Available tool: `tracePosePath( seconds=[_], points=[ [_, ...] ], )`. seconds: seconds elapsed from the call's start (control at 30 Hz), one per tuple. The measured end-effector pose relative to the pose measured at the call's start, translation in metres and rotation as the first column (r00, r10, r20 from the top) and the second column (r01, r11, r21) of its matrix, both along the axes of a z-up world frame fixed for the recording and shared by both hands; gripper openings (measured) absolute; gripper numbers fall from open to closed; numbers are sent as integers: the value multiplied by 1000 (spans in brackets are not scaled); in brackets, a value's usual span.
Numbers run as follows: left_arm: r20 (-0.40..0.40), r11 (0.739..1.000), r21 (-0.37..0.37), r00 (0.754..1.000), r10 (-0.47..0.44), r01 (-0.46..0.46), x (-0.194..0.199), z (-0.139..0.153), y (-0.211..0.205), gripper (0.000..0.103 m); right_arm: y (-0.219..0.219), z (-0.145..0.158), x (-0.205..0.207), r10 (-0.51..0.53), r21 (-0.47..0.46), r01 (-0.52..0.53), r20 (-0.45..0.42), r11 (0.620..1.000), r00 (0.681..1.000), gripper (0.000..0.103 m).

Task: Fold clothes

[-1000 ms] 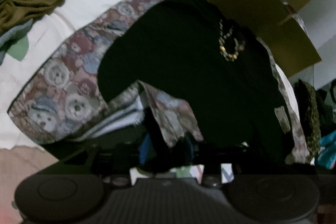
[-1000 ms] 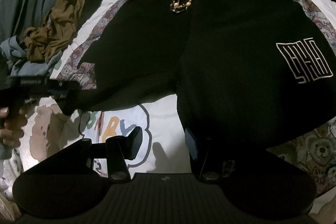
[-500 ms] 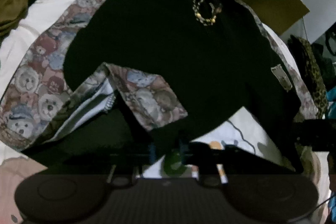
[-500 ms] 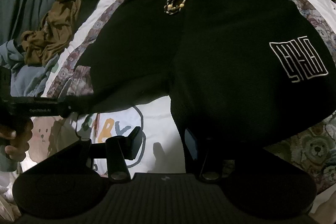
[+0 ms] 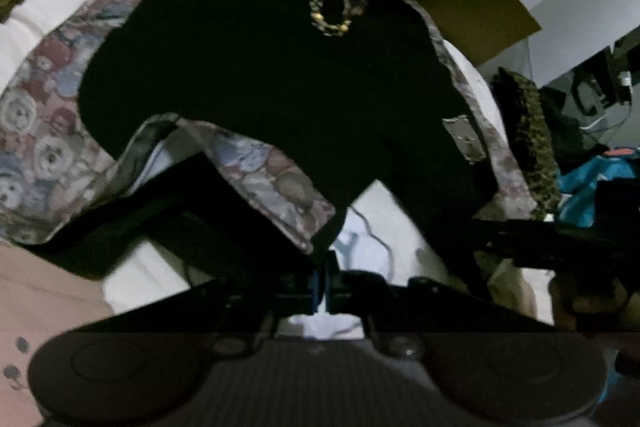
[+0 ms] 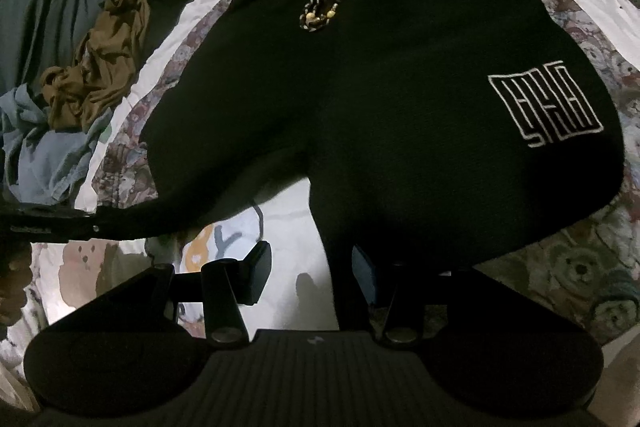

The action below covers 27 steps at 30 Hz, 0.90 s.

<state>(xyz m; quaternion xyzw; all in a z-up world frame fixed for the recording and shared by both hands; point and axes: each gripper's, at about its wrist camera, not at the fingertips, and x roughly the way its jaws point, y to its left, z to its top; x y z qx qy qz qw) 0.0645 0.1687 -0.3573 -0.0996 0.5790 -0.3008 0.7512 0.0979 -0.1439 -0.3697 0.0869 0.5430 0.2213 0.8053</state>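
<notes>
My left tongs point(image 5: 320, 283) were black, with blue pads pressed close and two round dark caps flanking a ribbed grey housing. My right tongs point(image 6: 308, 273) were black too, broad flat fingers point(image 6: 256, 277) on pivot arms with silver screws, over the same ribbed body.

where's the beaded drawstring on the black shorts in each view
Left wrist: beaded drawstring upper centre, just below the cardboard.
Right wrist: beaded drawstring top centre, left of the middle seam.
Shared landmark: the white logo patch, on the right of both views.
</notes>
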Motion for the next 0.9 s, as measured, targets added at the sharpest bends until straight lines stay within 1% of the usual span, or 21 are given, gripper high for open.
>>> tracePosePath(
  seconds=[0.17, 0.33, 0.57, 0.6, 0.63, 0.67, 0.7, 0.77, 0.8, 0.9],
  points=[
    [-31, 999, -20, 999, -43, 43, -12, -6, -16, 3, -3, -4, -19, 46, -47, -47, -22, 998, 999, 52],
    [-60, 997, -27, 995, -78, 77, -19, -17, -30, 3, -8, -8, -40, 77, -61, -80, -52, 995, 996, 52],
    [-90, 996, -21, 992, -93, 92, -27, -28, -38, 3, -8, -11, -40, 104, -118, -110, -56, 987, 993, 52],
    [-96, 995, -16, 991, -95, 94, -28, -28, -38, 4, -8, -12, -40, 108, -126, -114, -57, 985, 993, 50],
    [-100, 995, -12, 990, -100, 99, -28, -28, -38, 5, -7, -12, -39, 111, -135, -118, -57, 984, 992, 45],
    [-104, 995, -7, 989, -104, 104, -28, -28, -38, 9, -7, -13, -39, 115, -143, -122, -58, 982, 992, 23],
    [-107, 994, -5, 988, -109, 109, -29, -28, -37, 14, -7, -13, -39, 119, -151, -127, -59, 980, 991, 10],
    [-112, 993, -4, 987, -119, 119, -31, -25, -31, 17, -7, -14, -38, 126, -168, -135, -60, 976, 990, 5],
    [-116, 992, -4, 986, -124, 124, -32, -23, -29, 17, -10, -14, -37, 113, -164, -122, -63, 979, 992, 3],
    [-126, 991, -5, 983, -132, 132, -34, -18, -22, 17, -29, -10, -30, 38, -124, -48, -81, 991, 996, 3]
  ],
)
